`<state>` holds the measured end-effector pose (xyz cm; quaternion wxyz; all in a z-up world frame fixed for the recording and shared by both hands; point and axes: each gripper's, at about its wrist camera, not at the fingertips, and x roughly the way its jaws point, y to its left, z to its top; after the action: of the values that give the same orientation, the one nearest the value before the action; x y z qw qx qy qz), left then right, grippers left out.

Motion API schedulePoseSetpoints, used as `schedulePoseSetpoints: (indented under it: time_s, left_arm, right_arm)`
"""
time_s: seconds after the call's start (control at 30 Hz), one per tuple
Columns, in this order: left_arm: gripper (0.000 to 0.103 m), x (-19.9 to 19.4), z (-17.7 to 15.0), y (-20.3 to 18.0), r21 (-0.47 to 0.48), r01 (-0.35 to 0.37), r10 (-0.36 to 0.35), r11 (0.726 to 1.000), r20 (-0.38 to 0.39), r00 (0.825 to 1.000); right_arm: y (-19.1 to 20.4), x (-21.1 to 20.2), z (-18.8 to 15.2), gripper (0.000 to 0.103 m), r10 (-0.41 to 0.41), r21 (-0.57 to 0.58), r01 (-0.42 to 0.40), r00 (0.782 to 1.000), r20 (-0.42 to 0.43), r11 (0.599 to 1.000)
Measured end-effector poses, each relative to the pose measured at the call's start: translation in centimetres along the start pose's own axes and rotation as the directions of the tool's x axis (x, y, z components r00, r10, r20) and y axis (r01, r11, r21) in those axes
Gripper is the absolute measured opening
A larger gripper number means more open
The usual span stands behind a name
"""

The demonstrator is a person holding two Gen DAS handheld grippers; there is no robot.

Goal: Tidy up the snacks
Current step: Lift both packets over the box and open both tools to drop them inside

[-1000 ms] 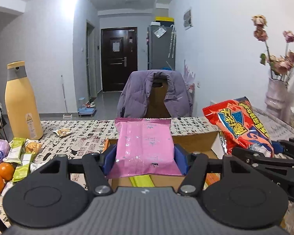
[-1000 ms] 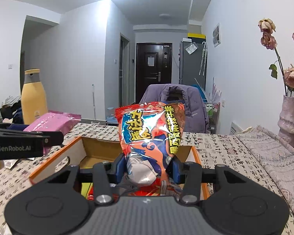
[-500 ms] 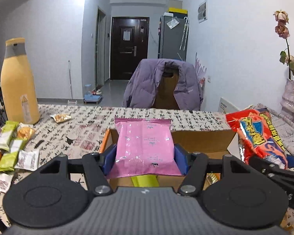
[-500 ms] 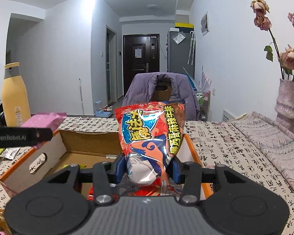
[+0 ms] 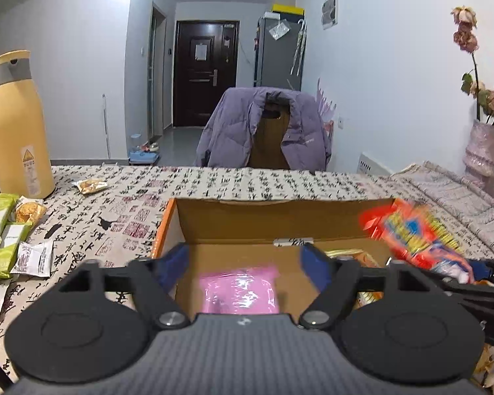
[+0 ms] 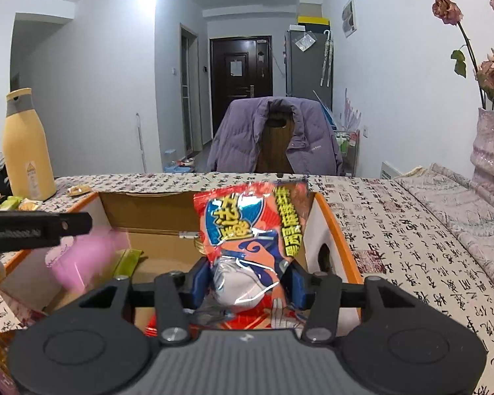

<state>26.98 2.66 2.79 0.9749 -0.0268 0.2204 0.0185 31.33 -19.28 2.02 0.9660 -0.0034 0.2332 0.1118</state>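
An open cardboard box (image 5: 280,202) with an orange rim stands on the patterned tablecloth. My left gripper (image 5: 243,263) is open above it, its jaws opening with nothing between the pads. The pink packet (image 5: 238,291) lies blurred below them, inside the box. In the right wrist view my right gripper (image 6: 250,283) is over the box's (image 6: 332,223) right end. The red snack bag (image 6: 250,230) stands upright between its pads, which touch it as the jaws are opening. The same bag (image 5: 415,237) shows blurred at the right of the left wrist view.
A tall yellow bottle (image 5: 18,125) stands far left, with green snack bars (image 5: 3,237) and small packets (image 5: 90,186) scattered near it. A chair draped with a purple jacket (image 5: 263,125) is behind the table. A vase of dried roses (image 5: 484,151) stands at the right. Other snacks (image 5: 352,255) lie in the box.
My left gripper has opened and the pink packet has dropped into the box. Both grippers have sunk toward the box. The red bag has slid slightly lower between the right pads.
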Motion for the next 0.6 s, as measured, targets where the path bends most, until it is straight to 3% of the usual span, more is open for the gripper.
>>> schedulePoseSetpoints:
  time_s: [0.07, 0.1, 0.13, 0.6]
  left_arm:
    - [0.103, -0.46, 0.03, -0.12, 0.000, -0.005, 0.005, 1.000, 0.023, 1.000]
    - [0.103, -0.77, -0.01, -0.15, -0.003, -0.005, 0.005, 1.000, 0.040, 0.999]
    - [0.103, -0.93, 0.06, -0.19, -0.003, -0.004, 0.005, 1.000, 0.048, 0.999]
    - [0.103, -1.12, 0.40, -0.40, -0.007, -0.010, 0.010, 1.000, 0.059, 0.998]
  right_arm:
    - [-0.04, -0.22, -0.03, 0.082, 0.001, 0.004, -0.001, 1.000, 0.010, 1.000]
    - [-0.03, -0.36, -0.07, 0.099, 0.003, 0.005, -0.003, 1.000, 0.017, 1.000]
    - [-0.01, -0.54, -0.10, 0.103, 0.004, 0.005, -0.004, 1.000, 0.027, 1.000]
    - [-0.06, -0.81, -0.15, 0.103, -0.008, 0.010, 0.008, 0.999, 0.039, 1.000]
